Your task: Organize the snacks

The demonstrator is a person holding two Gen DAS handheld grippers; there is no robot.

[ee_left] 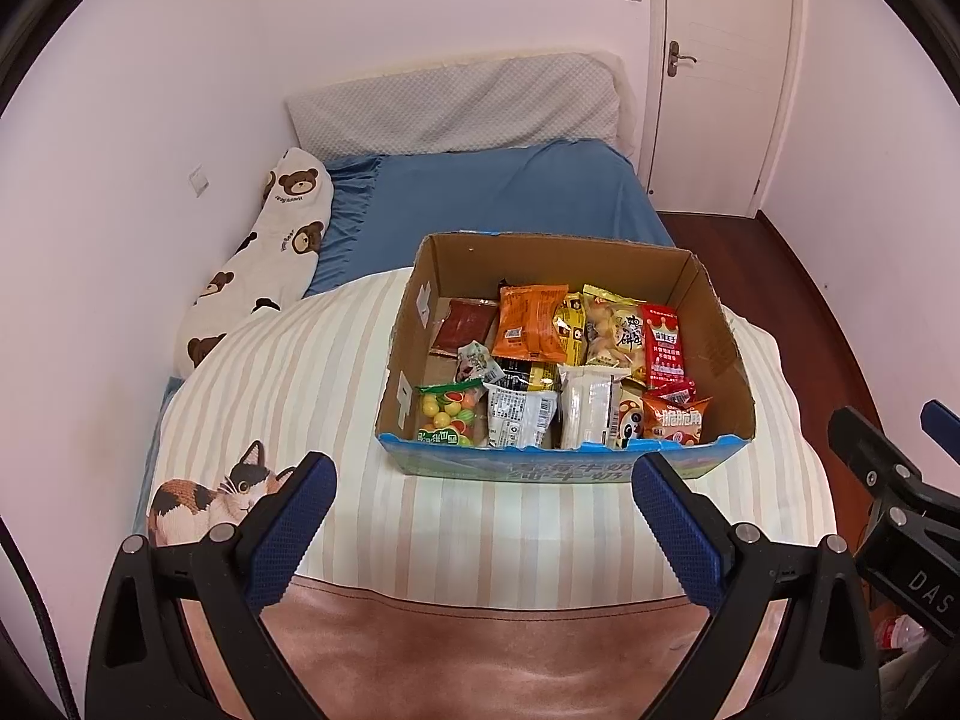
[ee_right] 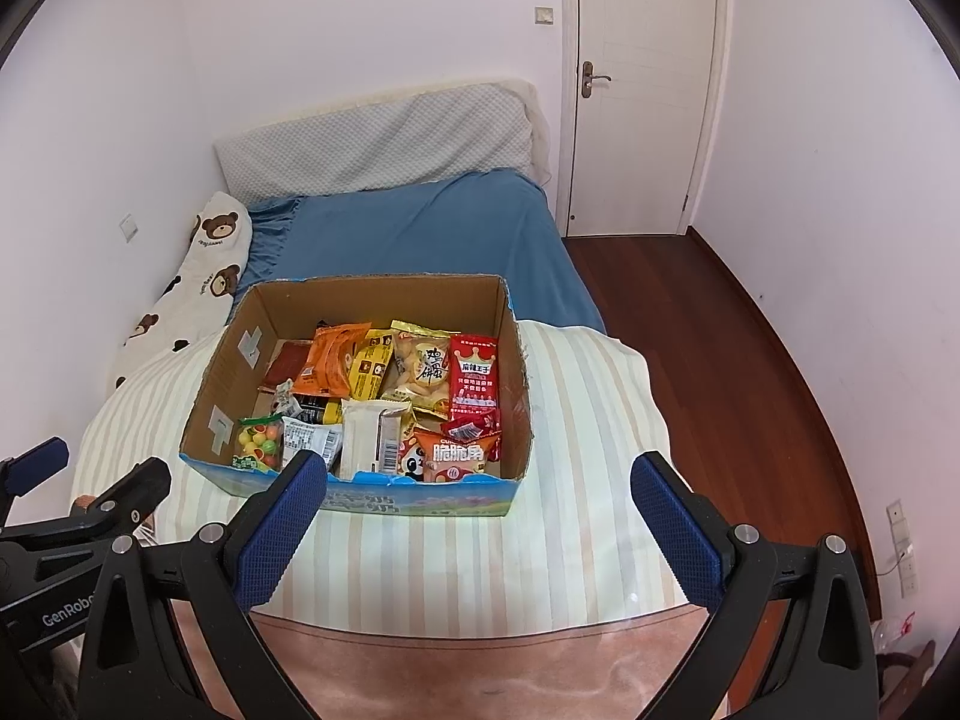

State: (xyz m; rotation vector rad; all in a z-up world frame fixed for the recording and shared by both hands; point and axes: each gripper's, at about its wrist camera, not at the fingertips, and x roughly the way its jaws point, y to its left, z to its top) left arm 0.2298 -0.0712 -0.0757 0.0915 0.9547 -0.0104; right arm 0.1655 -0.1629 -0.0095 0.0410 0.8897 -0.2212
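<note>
An open brown cardboard box [ee_left: 717,354] sits on a cream striped quilt [ee_left: 312,396] at the near end of the bed. Inside, an orange foil packet [ee_left: 531,324] lies far — a clear bag of round candies [ee_left: 447,414] near left, an orange panda-print pouch [ee_left: 675,420] near right. A white bear-print pillow [ee_left: 270,252] lies far left.

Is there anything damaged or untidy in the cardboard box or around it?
The brown cardboard box has a ragged, torn top rim, clearest along its blue printed front edge. Inside, the snack packets lie jumbled and overlapping, such as the orange packet over others. Nothing has spilled onto the striped quilt.
</note>
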